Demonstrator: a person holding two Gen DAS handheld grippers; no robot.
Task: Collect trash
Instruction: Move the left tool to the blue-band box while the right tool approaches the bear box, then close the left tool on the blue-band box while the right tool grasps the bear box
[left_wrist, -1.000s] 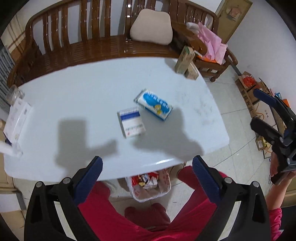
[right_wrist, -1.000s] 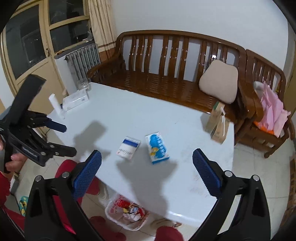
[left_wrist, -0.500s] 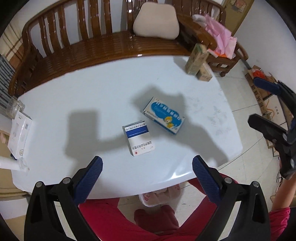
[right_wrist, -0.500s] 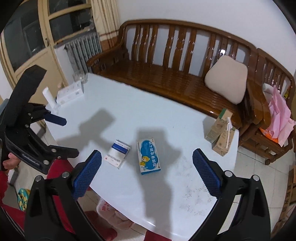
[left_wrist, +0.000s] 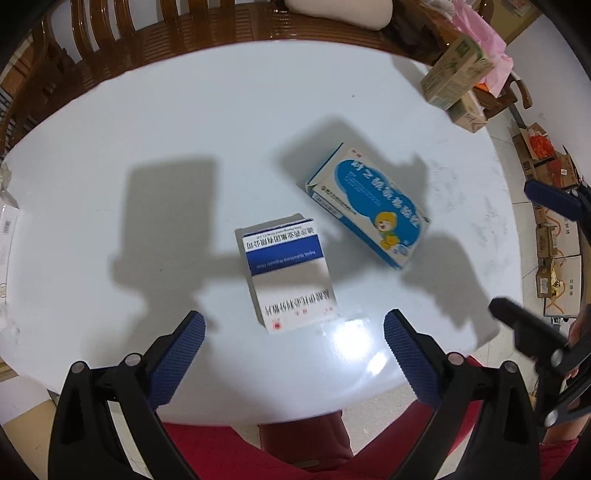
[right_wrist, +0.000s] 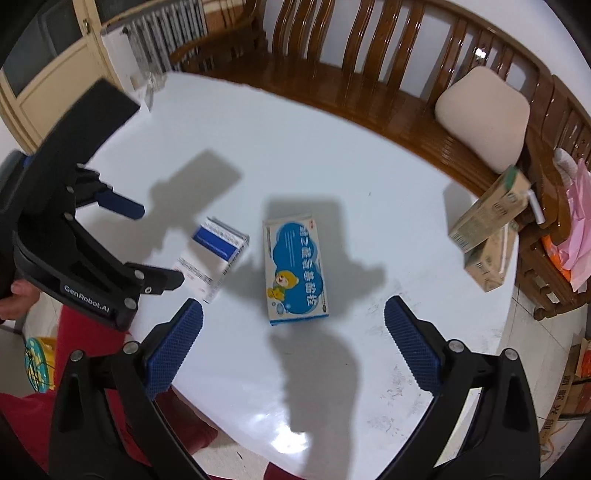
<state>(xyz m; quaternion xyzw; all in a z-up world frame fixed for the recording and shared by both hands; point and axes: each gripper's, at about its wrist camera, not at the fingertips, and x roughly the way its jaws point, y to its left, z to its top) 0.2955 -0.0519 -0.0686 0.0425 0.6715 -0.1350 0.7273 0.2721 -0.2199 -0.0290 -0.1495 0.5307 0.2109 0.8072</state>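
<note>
Two medicine boxes lie flat on the white table (left_wrist: 147, 110). A white box with a dark blue band (left_wrist: 288, 273) sits just ahead of my left gripper (left_wrist: 293, 354), which is open and empty above the near table edge. A light blue box with a cartoon bear (right_wrist: 295, 266) lies ahead of my right gripper (right_wrist: 293, 347), also open and empty. The blue box also shows in the left wrist view (left_wrist: 365, 203), the white box in the right wrist view (right_wrist: 214, 258). The left gripper (right_wrist: 122, 243) shows at left in the right wrist view.
Two tan cartons (right_wrist: 487, 229) stand at the table's far right corner. A wooden bench (right_wrist: 369, 92) with a beige cushion (right_wrist: 484, 118) runs behind the table. A white box (left_wrist: 5, 229) lies at the left edge. Cardboard boxes (left_wrist: 554, 236) sit on the floor at right.
Both grippers have moved forward and down toward the table, so the two boxes look larger and closer. The trash bag under the table edge has left both views.
</note>
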